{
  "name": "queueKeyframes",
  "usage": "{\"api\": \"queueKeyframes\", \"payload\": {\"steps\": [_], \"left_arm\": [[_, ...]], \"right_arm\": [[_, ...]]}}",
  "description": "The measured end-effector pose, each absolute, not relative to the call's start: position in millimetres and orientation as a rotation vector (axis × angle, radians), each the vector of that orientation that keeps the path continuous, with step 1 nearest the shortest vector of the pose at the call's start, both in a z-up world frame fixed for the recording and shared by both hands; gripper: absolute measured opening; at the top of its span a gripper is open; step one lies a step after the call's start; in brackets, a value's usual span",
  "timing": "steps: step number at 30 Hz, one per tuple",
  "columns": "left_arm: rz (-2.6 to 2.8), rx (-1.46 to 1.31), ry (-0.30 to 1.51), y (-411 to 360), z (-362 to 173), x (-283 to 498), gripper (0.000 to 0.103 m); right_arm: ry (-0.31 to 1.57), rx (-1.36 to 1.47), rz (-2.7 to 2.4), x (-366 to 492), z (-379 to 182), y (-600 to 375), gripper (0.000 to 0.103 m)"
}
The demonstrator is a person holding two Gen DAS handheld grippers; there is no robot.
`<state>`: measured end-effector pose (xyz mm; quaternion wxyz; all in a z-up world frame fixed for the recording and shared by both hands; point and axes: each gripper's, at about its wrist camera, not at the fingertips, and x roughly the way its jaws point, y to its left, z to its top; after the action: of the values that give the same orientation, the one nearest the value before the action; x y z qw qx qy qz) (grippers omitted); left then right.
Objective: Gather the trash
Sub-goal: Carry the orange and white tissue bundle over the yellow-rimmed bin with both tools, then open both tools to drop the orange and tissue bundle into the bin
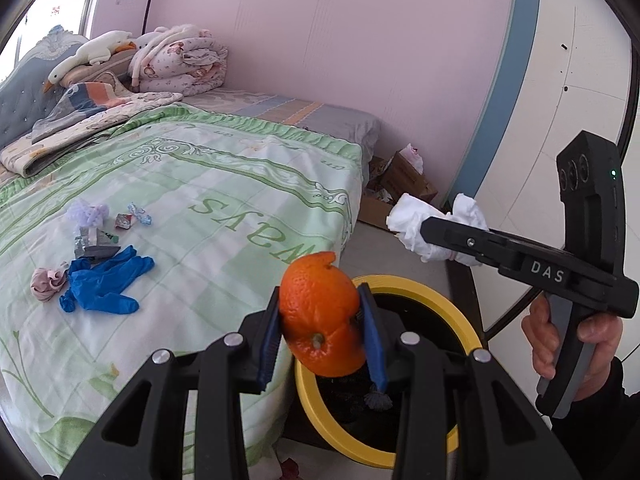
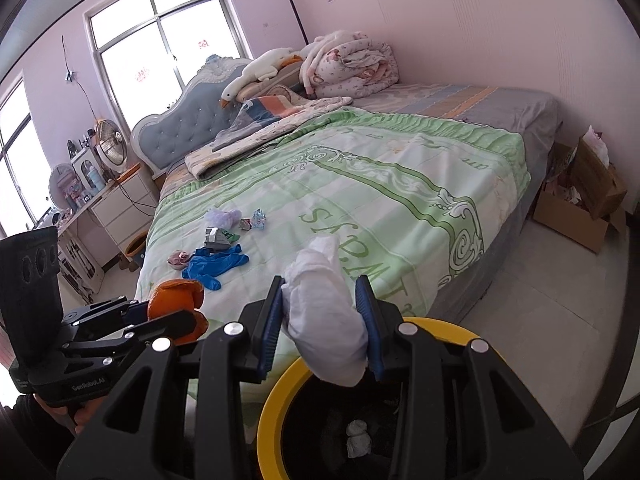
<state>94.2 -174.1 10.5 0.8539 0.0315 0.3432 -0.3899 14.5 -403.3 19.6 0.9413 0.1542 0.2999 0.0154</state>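
Left tongs clamped orange peel over yellow-rimmed bin; right tongs clamped white tissue above bin; blue glove on bed.

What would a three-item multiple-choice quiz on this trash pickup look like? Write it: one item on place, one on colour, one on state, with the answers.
1. Where does the blue glove lie?
A. on the green bedspread
B. in the bin
C. on the floor

2. What colour is the rim of the trash bin?
A. red
B. yellow
C. white

3. What does the left gripper hold?
A. nothing
B. a white tissue
C. an orange peel

Answers:
1 A: the glove is spread on the green bedspread, beside the other scraps.
2 B: a yellow ring circles the bin's dark opening in both views.
3 C: the orange peel is clamped between the left gripper's blue-padded fingers above the bin, while the right gripper grips the wad of white tissue.
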Motion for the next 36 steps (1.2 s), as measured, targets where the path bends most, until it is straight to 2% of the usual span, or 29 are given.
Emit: {"api": "queueKeyframes", "payload": {"steps": [13, 26, 29, 31, 33, 36], "left_arm": [[-0.893, 0.159, 0.789, -226.3, -15.6, 70.4, 0.034], [-0.922, 0.196, 0.883, -241.5, -46.4, 62.1, 0.034], [-0.937, 0.18, 0.898, -240.7, -47.3, 63.6, 0.035], [-0.942, 0.166, 0.904, -239.0, -46.5, 63.7, 0.037], [-0.945, 0.164, 0.894, -237.7, -44.5, 63.3, 0.042], [-0.943, 0.162, 0.883, -236.1, -41.7, 63.5, 0.043]], "right_arm": [[0.649, 0.404, -0.024, -15.1, -9.7, -439.9, 0.035], [0.735, 0.496, -0.035, -17.4, -58.5, -455.2, 0.037], [0.73, 0.499, -0.042, -16.6, -57.8, -457.5, 0.039], [0.724, 0.505, -0.05, -16.8, -56.3, -459.4, 0.047], [0.718, 0.514, -0.063, -16.8, -55.0, -462.7, 0.048], [0.706, 0.52, -0.081, -18.0, -51.4, -468.3, 0.048]]}}
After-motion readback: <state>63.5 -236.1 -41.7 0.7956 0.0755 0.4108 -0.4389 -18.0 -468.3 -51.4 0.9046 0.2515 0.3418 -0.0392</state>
